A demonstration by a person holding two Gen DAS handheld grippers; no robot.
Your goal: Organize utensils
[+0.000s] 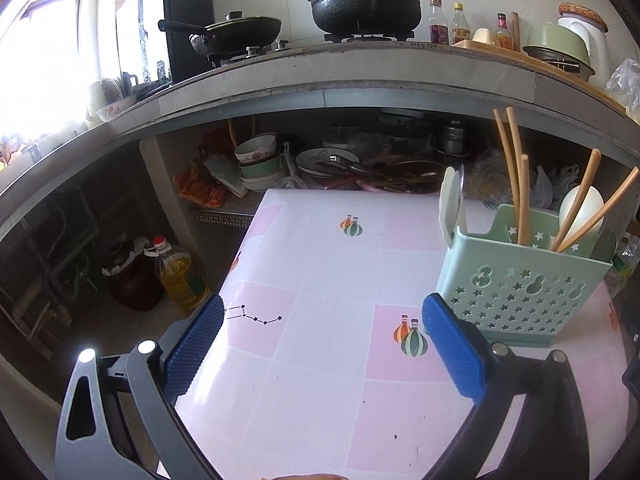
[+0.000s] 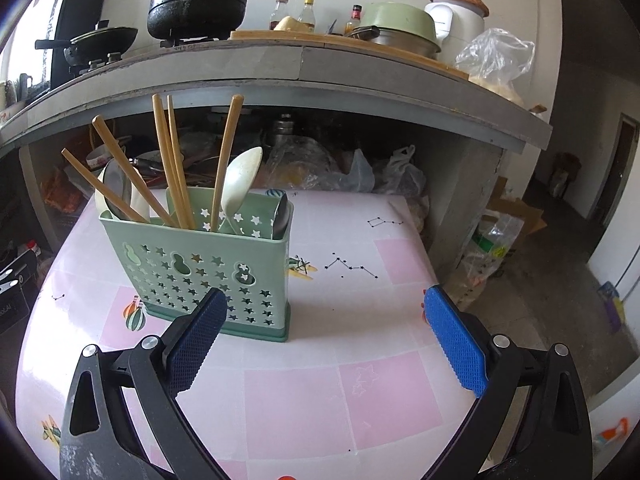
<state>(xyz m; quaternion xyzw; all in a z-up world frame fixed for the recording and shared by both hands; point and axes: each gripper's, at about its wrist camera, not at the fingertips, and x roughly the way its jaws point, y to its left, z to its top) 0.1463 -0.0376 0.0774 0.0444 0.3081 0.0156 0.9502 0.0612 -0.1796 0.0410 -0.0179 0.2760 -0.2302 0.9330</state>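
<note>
- Left tongs (image 1: 322, 346): blue pads wide apart, nothing btwn them, hovering over the near-left part of the worktop (image 1: 320, 400) w/ pink-and-white check cover.
- Worktop around both tongs is bare; no loose utensils visible on it in either view.
- Green utensil caddy (image 2: 208, 276) w/ star cut-outs stands upright, mid-worktop: far-right of the left tongs, just beyond the left pad of the right tongs.
- Inside caddy, left to right in right wrist view: metal spoon (image 2: 116, 188) + pale spoon at left end, wooden chopsticks (image 2: 170, 168) (some leaning left, some near upright), white spoon (image 2: 240, 180) bowl-up, another metal piece at right end, partly hidden.
- Right tongs (image 2: 326, 330): pads also well apart, empty, over the near-right worktop.
- Step, as I judge it: sorting looks done or nearly so, everything appears already in the caddy.
- Next move prob. calls for either backing both tongs off, or tidying the leaning chopsticks; that'd need a narrow pinch from above w/o tipping the caddy.
</note>
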